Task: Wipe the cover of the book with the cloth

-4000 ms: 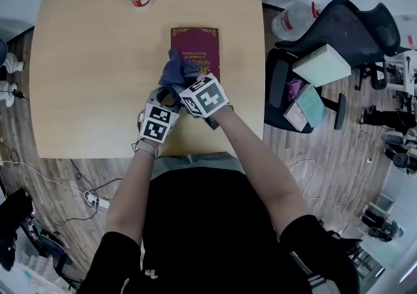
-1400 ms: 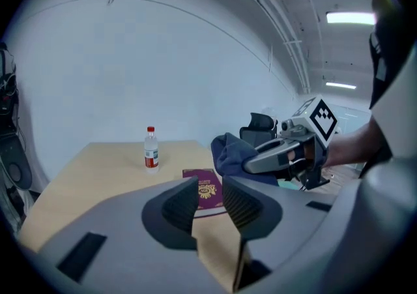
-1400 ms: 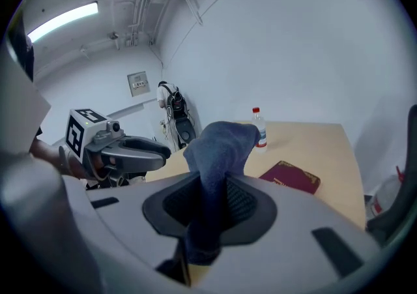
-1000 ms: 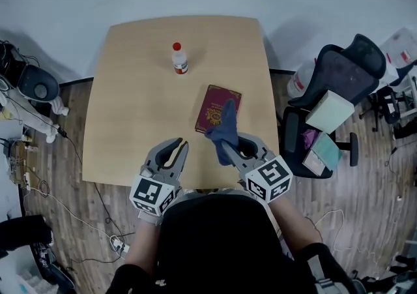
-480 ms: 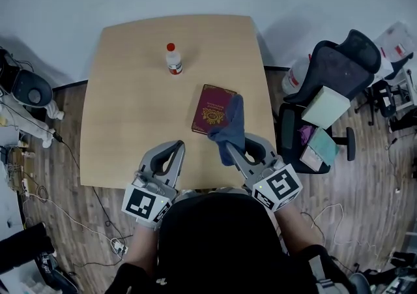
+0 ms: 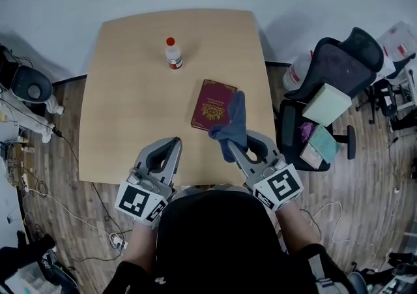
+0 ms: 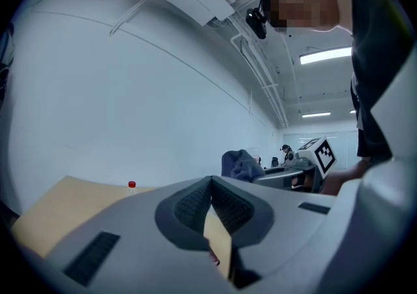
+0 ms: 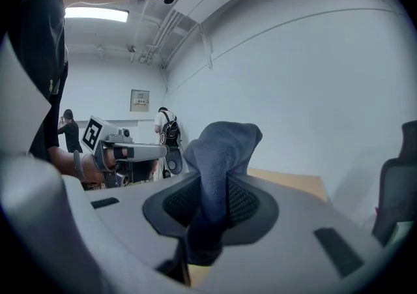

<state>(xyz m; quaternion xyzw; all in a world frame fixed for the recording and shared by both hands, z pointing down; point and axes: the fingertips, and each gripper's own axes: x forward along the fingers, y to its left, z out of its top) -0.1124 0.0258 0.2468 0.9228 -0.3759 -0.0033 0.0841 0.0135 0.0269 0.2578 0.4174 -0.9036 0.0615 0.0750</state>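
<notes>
Holds cloth [image 6: 231, 123] clamped in right gripper [image 6: 233, 149] jaws, clear of book [image 6: 212, 105] lying right of centre on bench [image 6: 130, 90], with left gripper [image 6: 174, 144] jaws shut on nothing; judged between wiping strokes, calls next for lowering cloth flat onto book.

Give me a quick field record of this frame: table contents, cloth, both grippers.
table: light wood
book: maroon, closed, lying flat on the table
bottle: red cap, upright, apart from the book
cloth: dark blue, bunched; overlaps the book's right edge in the head view, contact unclear
left gripper: shut, nothing between the jaws
right gripper: shut on the cloth, which sticks out past the jaws
</notes>
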